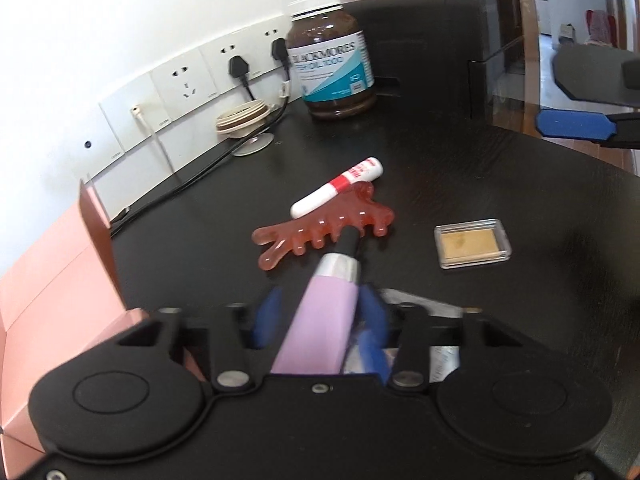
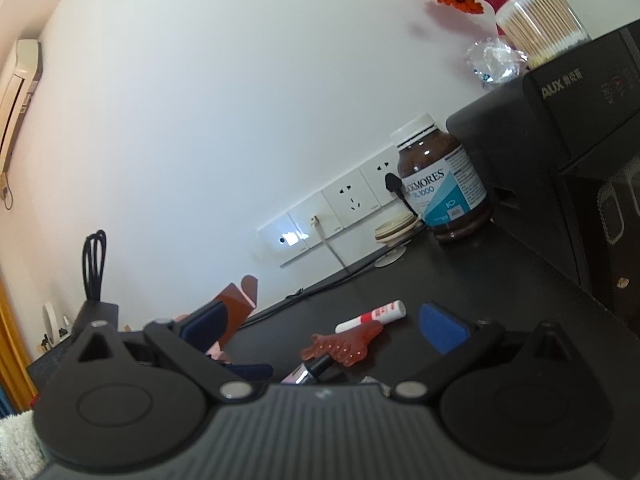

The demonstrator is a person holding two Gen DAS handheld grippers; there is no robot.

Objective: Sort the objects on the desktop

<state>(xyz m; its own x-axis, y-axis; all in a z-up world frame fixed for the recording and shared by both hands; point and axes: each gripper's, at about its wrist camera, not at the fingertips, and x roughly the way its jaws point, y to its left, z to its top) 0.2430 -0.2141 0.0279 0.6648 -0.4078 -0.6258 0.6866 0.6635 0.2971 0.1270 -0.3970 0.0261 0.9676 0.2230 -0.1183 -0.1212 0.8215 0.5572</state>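
My left gripper (image 1: 320, 312) is shut on a lilac tube (image 1: 324, 320) with a silver band and a black cap. The cap points at the edge of a translucent red comb-like piece (image 1: 304, 236) lying on the black desk (image 1: 440, 184). A white and red stick (image 1: 340, 186) rests against the comb's far side. To the right lies a clear flat case (image 1: 472, 246) with a tan pad inside. My right gripper (image 2: 320, 328) stands open and holds nothing, low over the desk. Beyond it lie the comb (image 2: 348, 344), the stick (image 2: 372, 316) and the tube's cap (image 2: 316, 364).
A brown supplement bottle (image 1: 332, 60) stands at the back by the wall sockets, with a beige lid (image 1: 242, 118) and black cables beside it. A pink open box (image 1: 52, 280) sits at the desk's left end. A black appliance (image 2: 580, 120) fills the back right.
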